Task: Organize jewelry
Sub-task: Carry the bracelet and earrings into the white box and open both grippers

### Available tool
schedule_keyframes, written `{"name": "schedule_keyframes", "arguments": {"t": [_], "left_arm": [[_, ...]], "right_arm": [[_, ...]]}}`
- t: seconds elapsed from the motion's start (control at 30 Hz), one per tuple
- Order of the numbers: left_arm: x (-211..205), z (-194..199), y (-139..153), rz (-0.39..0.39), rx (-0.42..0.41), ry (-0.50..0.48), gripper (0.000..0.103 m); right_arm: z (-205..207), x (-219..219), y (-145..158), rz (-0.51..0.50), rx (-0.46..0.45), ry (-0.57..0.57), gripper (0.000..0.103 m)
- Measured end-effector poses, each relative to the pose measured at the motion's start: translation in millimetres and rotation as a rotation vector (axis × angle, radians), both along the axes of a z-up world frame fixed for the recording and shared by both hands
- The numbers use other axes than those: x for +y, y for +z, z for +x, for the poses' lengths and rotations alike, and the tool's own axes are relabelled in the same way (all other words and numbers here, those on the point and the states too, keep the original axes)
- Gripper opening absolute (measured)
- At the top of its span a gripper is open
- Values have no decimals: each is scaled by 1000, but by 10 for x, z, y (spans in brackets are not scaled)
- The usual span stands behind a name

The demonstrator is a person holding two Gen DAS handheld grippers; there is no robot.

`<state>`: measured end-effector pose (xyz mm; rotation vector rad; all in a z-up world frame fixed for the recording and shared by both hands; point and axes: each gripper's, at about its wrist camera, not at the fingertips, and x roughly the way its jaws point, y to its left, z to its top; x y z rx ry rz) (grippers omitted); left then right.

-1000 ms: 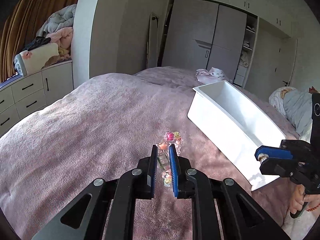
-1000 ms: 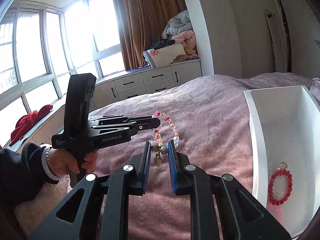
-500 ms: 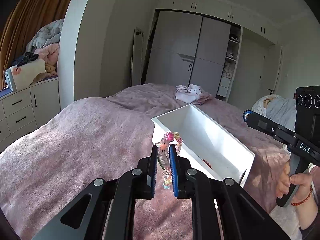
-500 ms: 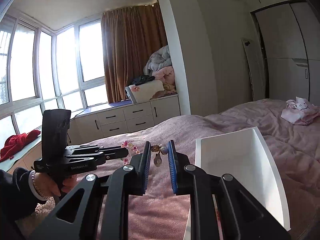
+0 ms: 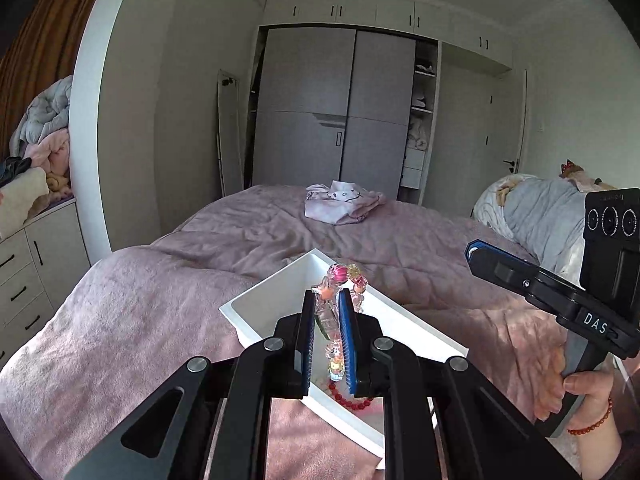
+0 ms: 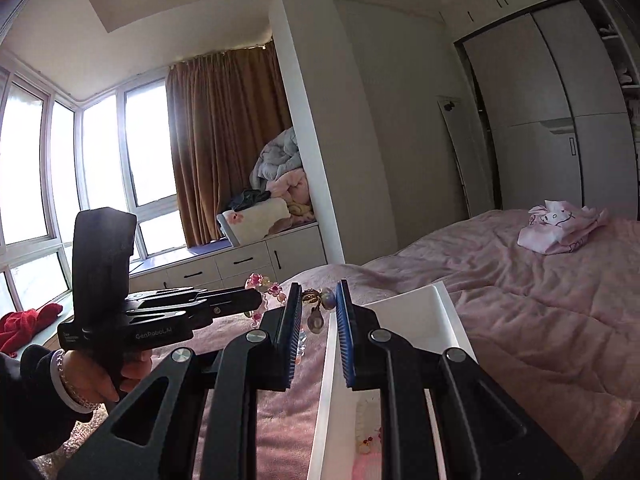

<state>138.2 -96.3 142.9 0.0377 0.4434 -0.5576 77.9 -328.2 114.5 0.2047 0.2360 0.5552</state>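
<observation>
Here, in the left wrist view, the left tool [image 5: 326,312] is closed on a pastel bead bracelet [image 5: 344,280], its pads pinching the strand so that pink and yellow beads loop above the tips and a small charm hangs below between the fingers; the bracelet is held over the white bin [image 5: 272,308], which lies on the pink bed [image 5: 140,300]; a red bead bracelet [image 5: 348,398] lies on the bin's floor, partly hidden by the tool; off to the right, the right tool [image 5: 472,250] is seen side-on in the person's right hand [image 5: 560,392], and from here I cannot tell how its fingers stand; a folded pink garment [image 5: 340,202] rests farther up the bed, before a grey wardrobe [image 5: 336,116].

In the right wrist view, the right tool [image 6: 318,300] has a small gap between its blue pads, and a gold piece with pale purple drops [image 6: 320,306] sits in that gap at the tips; whether the pads actually pinch it I cannot tell; it hangs just beside the bin's left wall [image 6: 326,380]; to the left, the left tool [image 6: 256,302] holds the pastel bracelet [image 6: 264,284] near that piece; the left hand [image 6: 100,380] grips its handle.
</observation>
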Motion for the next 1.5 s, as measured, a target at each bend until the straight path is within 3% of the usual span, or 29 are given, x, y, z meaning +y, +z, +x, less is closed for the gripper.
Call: {"name": "schedule_keyframes", "arguments": {"t": [0.33, 0.8, 1.17, 1.5], "left_arm": [[-515, 342, 9, 138, 62, -4, 17], [-944, 1138, -513, 330, 228, 22, 17], [-1057, 1413, -1013, 394, 320, 49, 16], [-1031, 1437, -1133, 407, 325, 59, 16]], "right_arm": [[170, -284, -128, -19, 95, -108, 18], [535, -259, -563, -101, 232, -155, 18], [770, -67, -855, -196, 326, -133, 18], [863, 69, -1020, -234, 365, -118, 18]]}}
